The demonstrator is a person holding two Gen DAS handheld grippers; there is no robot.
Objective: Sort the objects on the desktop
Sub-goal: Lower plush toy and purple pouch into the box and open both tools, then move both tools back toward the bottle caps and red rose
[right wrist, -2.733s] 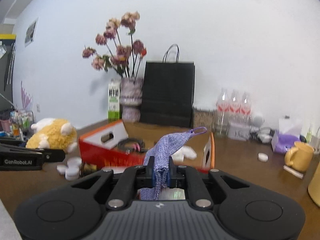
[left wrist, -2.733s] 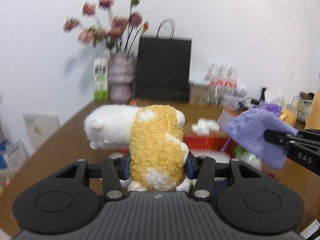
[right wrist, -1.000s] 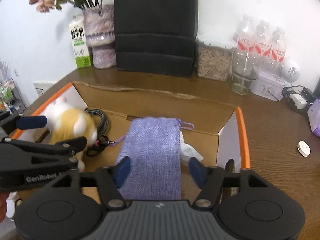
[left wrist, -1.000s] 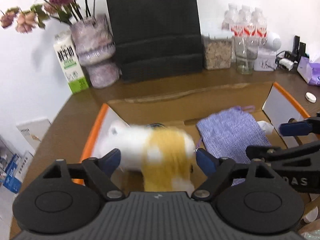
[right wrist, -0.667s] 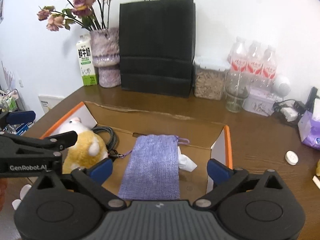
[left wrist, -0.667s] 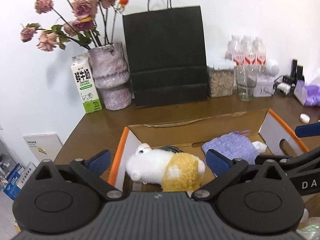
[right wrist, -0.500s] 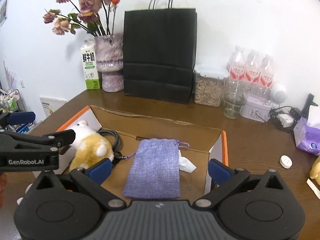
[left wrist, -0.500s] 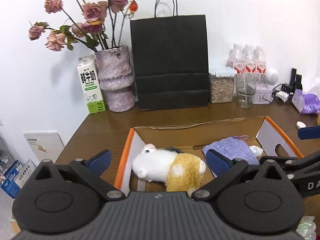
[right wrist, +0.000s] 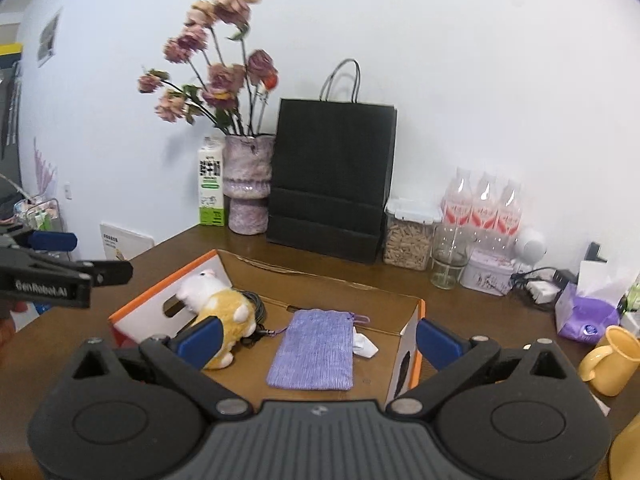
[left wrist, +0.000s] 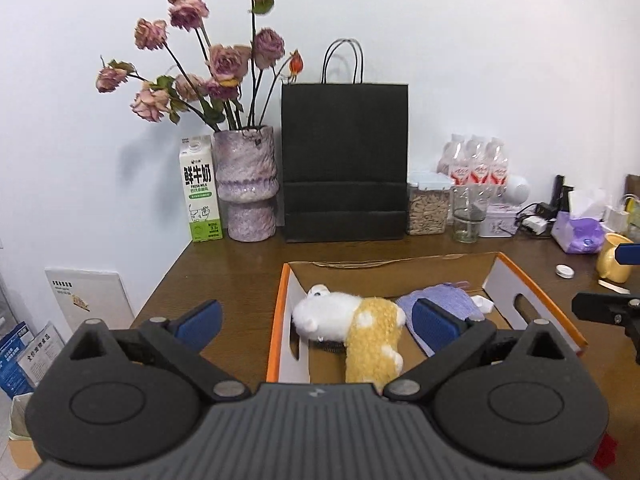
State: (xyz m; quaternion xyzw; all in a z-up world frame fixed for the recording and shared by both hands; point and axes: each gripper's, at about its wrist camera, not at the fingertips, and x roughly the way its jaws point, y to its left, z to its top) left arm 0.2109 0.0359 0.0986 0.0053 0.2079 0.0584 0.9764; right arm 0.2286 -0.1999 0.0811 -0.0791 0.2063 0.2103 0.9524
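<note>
Judging by looks: plush toy (left wrist: 362, 330) and purple pouch (right wrist: 314, 354) in box (right wrist: 416, 344) are light, soft; pinch mid-body. Left gripper (left wrist: 316, 320) and right gripper (right wrist: 318, 340) spread wide, empty.

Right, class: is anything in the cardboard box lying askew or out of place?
The plush toy lies tipped on its side against the box's left wall, partly over a black cable. The purple pouch lies flat.

black paper bag (left wrist: 345, 162), vase (left wrist: 246, 188), milk carton (left wrist: 202, 190), 3 bottles (right wrist: 482, 204)
</note>
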